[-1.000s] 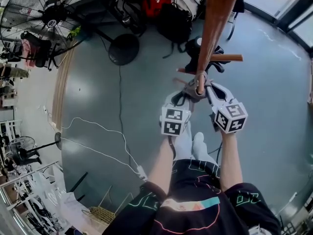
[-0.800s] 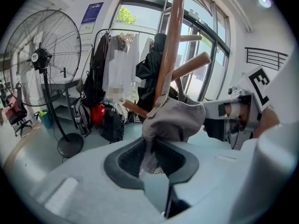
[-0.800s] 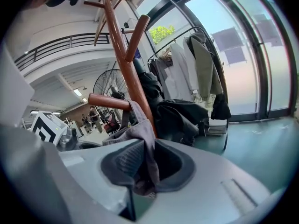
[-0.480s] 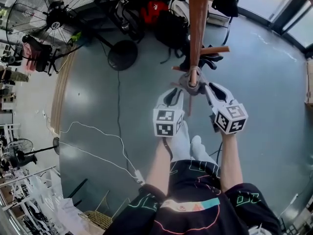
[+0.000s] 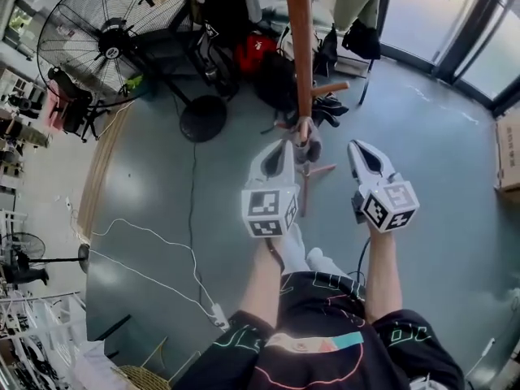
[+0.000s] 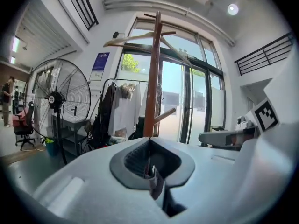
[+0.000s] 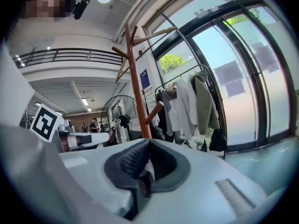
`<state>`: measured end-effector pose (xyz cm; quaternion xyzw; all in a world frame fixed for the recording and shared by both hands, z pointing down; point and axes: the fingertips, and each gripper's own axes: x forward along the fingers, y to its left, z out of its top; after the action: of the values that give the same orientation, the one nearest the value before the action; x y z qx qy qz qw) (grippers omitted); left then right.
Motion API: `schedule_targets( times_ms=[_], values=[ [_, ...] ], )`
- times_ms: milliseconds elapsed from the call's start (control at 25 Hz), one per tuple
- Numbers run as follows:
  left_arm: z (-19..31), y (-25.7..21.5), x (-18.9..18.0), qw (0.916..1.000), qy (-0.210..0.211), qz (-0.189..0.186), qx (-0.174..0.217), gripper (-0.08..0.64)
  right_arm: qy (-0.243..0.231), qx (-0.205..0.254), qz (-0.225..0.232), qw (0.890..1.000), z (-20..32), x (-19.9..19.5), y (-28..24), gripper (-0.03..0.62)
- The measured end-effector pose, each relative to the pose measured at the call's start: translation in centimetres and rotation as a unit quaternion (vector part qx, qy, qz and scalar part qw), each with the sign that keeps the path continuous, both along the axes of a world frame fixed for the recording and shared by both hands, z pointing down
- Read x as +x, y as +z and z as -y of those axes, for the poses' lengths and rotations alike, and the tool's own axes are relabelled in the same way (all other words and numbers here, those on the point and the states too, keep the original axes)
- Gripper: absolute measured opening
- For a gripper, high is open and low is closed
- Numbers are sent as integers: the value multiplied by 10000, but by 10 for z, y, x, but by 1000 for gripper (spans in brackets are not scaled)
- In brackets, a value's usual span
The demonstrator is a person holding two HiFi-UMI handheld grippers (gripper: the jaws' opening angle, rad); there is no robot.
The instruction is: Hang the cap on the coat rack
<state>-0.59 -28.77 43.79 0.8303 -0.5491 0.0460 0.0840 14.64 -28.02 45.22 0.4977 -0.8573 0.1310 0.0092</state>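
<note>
While the left gripper (image 5: pixel 283 146) and right gripper (image 5: pixel 358 146) hover clenched on nothing, the grey cap (image 5: pixel 307 143) seems to sit low on the coat rack (image 5: pixel 299 47) pole between them, untouched: hanging looks done, only backing away remains

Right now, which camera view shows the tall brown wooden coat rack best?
The left gripper view: the tall brown wooden coat rack stands centred, from top arms to lower peg. The right gripper view shows the rack leaning. The head view foreshortens its pole from above.
</note>
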Motion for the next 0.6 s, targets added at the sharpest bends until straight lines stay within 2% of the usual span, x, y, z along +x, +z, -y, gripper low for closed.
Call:
schedule_targets(
  times_ms=[400, 600],
  values=[
    [2, -73, 38, 9966, 190, 15, 806, 9, 434, 908, -239, 9946, -4, 47, -84, 5],
    [8, -88, 51, 9949, 237, 80, 976, 9, 519, 1109, -233, 9922, -1, 62, -102, 5]
  ],
)
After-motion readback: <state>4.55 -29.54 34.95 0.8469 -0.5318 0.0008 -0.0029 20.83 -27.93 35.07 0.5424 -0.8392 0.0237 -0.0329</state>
